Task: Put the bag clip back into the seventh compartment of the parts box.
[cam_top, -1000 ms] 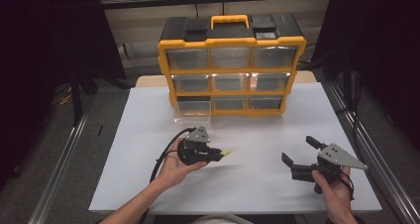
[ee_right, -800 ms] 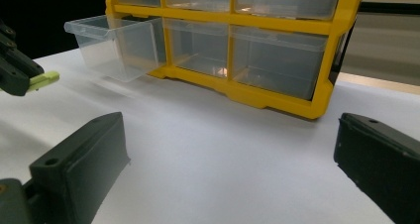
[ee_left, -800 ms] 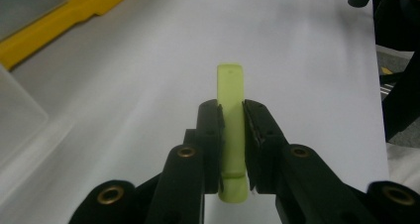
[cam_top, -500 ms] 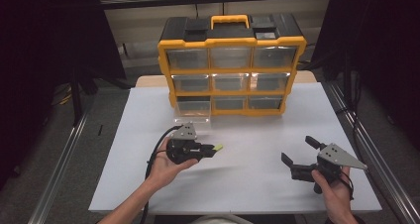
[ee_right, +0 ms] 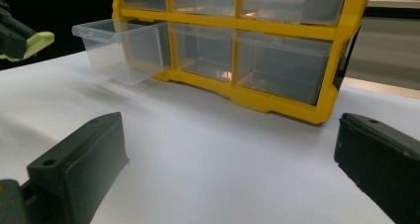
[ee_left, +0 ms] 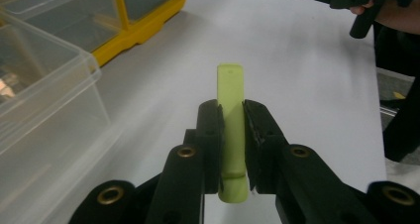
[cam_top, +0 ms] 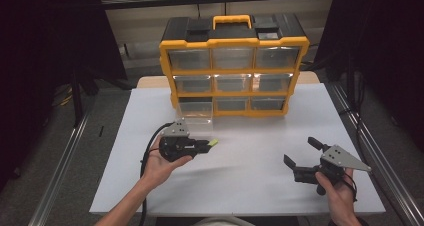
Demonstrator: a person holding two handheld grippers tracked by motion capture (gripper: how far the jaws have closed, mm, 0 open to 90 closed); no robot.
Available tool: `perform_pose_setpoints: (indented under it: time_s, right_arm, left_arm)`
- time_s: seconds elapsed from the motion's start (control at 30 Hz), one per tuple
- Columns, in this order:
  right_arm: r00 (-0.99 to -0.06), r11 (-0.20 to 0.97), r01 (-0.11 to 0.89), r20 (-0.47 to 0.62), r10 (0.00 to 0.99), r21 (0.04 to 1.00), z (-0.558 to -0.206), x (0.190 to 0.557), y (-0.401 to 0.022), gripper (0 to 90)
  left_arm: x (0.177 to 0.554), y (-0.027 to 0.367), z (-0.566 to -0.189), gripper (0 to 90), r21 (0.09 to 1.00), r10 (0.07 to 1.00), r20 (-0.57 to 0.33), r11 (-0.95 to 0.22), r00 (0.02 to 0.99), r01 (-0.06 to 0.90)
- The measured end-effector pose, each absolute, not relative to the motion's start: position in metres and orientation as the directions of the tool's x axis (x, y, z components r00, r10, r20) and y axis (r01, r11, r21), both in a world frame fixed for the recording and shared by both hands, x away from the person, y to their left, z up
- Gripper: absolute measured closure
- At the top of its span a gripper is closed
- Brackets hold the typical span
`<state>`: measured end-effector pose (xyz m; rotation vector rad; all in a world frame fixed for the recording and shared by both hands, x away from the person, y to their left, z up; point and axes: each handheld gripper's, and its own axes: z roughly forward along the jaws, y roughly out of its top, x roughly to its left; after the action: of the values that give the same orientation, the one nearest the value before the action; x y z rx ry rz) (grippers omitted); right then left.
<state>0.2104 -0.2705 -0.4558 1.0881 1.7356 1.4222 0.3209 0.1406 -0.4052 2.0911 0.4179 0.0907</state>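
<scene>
Since the earlier frames, the left gripper [cam_top: 204,146] had carried its lime-green plastic strip [cam_top: 213,142] leftward and farther from the person, toward the pulled-out clear drawer [cam_top: 196,112], while the right gripper [cam_top: 301,160] had stayed put at the near right of the white surface [cam_top: 250,186].

Nearest the person, the right gripper's jaws stood wide apart with nothing between them. Farther in and left of centre, the left gripper was clenched on the strip [ee_left: 231,110], held just above the surface, its free end pointing right in the high view. The strip looked light, stiff and smooth; the flat faces, pinched near one end as seen, seemed the sensible hold, though so slick a piece could pivot between the pads.

Beyond it, the open drawer [ee_right: 121,48] jutted from the bottom-left slot of the yellow organizer cabinet [cam_top: 233,43] at the far edge.
</scene>
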Motion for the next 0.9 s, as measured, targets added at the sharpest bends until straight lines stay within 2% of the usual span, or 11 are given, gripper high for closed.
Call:
perform_pose_setpoints:
  time_s: [0.5, 0.9]
  right_arm:
    - [-0.454, 0.068, 0.208, 0.035, 0.891, 0.976, -0.456, 0.211, -0.271, 0.0]
    - [-0.455, 0.068, 0.206, 0.034, 0.89, 0.976, -0.456, 0.211, -0.271, 0.0]
  left_arm:
    - [0.329, 0.166, -0.384, 78.6, 0.885, 0.365, -0.103, -0.392, 0.925, 0.253]
    - [0.335, 0.182, -0.37, 78.6, 0.865, 0.395, -0.071, -0.433, 0.916, 0.254]
